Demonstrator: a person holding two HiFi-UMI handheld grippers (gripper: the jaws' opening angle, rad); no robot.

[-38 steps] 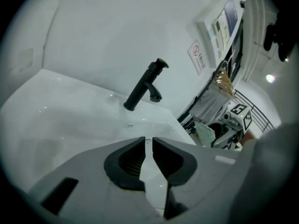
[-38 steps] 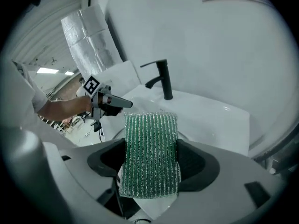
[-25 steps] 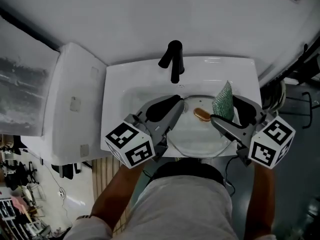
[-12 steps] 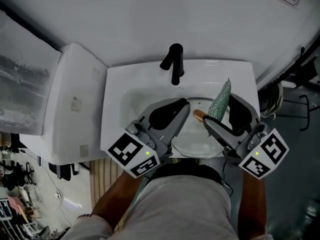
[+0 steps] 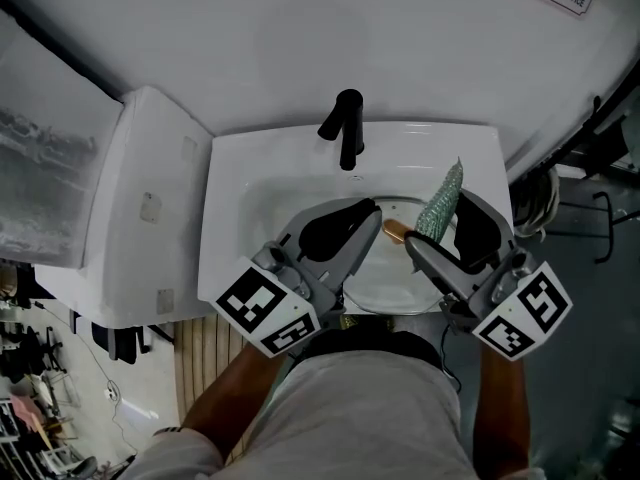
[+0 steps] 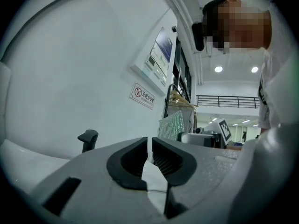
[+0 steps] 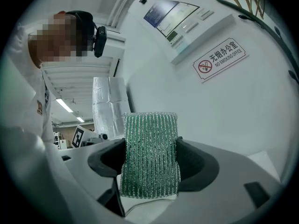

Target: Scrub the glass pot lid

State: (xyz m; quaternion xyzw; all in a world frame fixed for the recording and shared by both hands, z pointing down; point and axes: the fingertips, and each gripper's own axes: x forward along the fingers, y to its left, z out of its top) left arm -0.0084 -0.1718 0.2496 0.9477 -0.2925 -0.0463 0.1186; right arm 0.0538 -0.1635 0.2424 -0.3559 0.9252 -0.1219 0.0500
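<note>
The glass pot lid (image 5: 390, 276) with its brown knob (image 5: 396, 230) lies in the white sink (image 5: 232, 218). My right gripper (image 5: 438, 223) is shut on a green mesh scrub pad (image 5: 443, 200), which sticks up over the lid's right side; the pad (image 7: 150, 153) fills the jaws in the right gripper view. My left gripper (image 5: 372, 211) reaches over the lid's upper left rim. In the left gripper view its jaws (image 6: 150, 153) stand with only a thin slit, and I see nothing between them. Whether it touches the lid is hidden.
A black faucet (image 5: 348, 128) stands at the back of the sink, seen also in the left gripper view as the faucet (image 6: 87, 138). A white cabinet (image 5: 130, 208) adjoins the sink on the left. A no-smoking sign (image 7: 219, 59) hangs on the wall behind.
Both grippers have drawn closer together over the lid; the right one carried the pad left, toward the knob. In the last half second almost nothing moved.
</note>
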